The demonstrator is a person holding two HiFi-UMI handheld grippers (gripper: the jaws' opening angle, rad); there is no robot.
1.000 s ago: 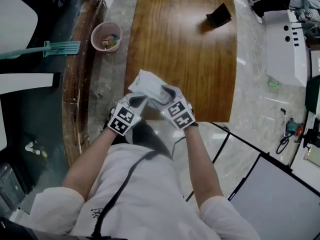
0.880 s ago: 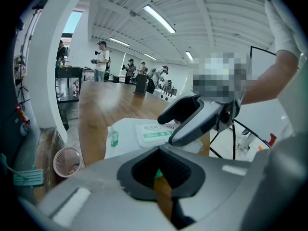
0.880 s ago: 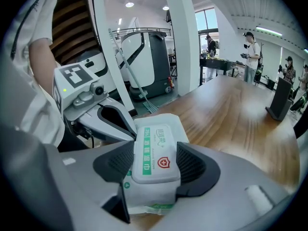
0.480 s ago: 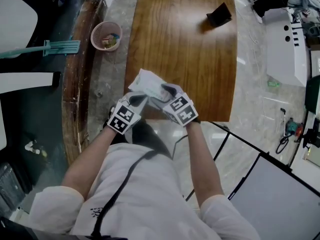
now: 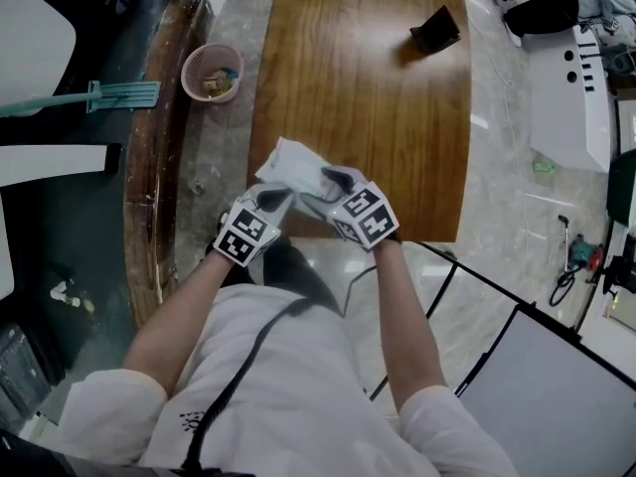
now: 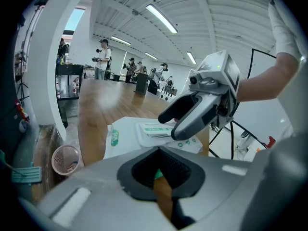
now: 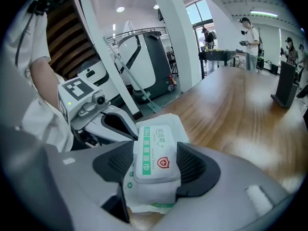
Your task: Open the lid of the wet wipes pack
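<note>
The white wet wipes pack (image 5: 291,166) is held in the air over the near edge of the wooden table (image 5: 368,87). My left gripper (image 5: 280,200) is shut on the pack's near edge; in the left gripper view a green bit of the pack (image 6: 158,175) shows between its closed pads. My right gripper (image 5: 334,183) grips the pack from the right. In the right gripper view the pack's white lid (image 7: 155,150), with green print and a red shield, lies flat and closed between the two dark pads (image 7: 192,166). The left gripper (image 7: 118,125) shows just behind the pack there.
A pink basket (image 5: 212,72) stands on the floor left of the table. A black stand (image 5: 434,30) sits at the table's far right. A teal mop (image 5: 99,96) lies at the left and white equipment (image 5: 566,87) at the right. People stand far off (image 6: 103,57).
The right gripper's marker cube has shifted slightly right and turned a little. The pack and the left gripper stay where they were.
</note>
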